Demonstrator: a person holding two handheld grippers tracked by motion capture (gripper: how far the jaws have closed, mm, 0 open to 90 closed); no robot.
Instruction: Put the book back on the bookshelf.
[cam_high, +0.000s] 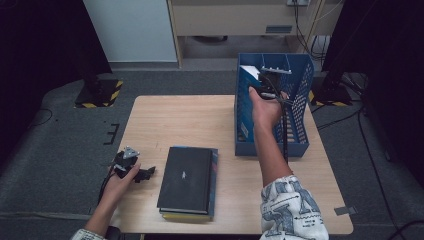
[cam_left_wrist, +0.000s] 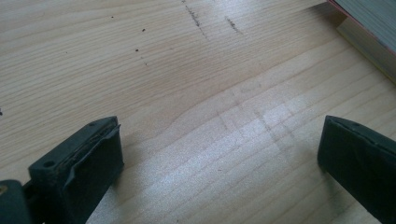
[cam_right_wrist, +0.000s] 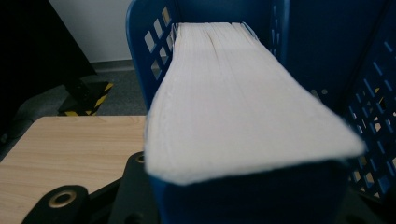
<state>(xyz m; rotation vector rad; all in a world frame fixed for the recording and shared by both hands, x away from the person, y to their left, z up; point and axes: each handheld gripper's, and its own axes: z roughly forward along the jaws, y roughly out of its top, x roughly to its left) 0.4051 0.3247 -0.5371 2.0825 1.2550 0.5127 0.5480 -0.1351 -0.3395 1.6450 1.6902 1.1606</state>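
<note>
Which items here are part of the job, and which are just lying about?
In the job:
- right gripper, shut on blue book
- blue file rack receiving it
- stacked books, apparently next

Lying about:
- left gripper, open, idle over the table
- striped stand base on floor

A pale wooden table (cam_high: 200, 120) bears 1 blue rack (cam_high: 300, 142) and stacked books (cam_high: 187, 182).

No lettering seems legible anywhere, at this blur.

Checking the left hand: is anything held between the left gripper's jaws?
No; the left gripper stands open over bare table.
</note>
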